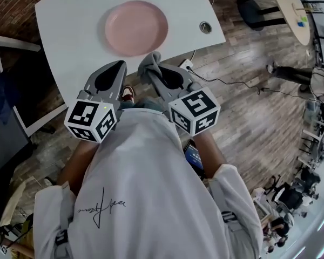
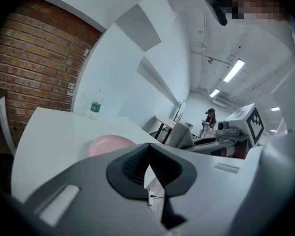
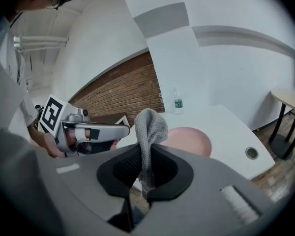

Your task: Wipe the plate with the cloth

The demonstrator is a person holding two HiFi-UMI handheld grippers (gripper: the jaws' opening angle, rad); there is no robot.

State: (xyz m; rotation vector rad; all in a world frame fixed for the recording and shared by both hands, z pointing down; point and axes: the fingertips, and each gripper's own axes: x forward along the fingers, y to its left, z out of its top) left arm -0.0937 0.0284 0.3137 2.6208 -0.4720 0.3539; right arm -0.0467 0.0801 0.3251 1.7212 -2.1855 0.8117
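Note:
A pink plate [image 1: 136,27] lies empty on the white table [image 1: 70,26], just ahead of both grippers. My right gripper [image 1: 152,70] hovers at the table's near edge, shut on a grey cloth [image 1: 150,60] that sticks up between its jaws. In the right gripper view the cloth [image 3: 150,124] hangs pinched in my right gripper [image 3: 146,149], with the plate [image 3: 189,139] beyond it. To its left my left gripper [image 1: 119,66] is shut on nothing. The left gripper view shows my left gripper [image 2: 149,147] with jaw tips touching and the plate [image 2: 110,144] ahead.
A water bottle [image 3: 178,103] stands at the table's far edge by the wall. A round cable hole [image 1: 205,27] sits right of the plate. A power strip and cable [image 1: 185,65] lie on the wooden floor below. A dark framed panel [image 1: 16,96] stands at left.

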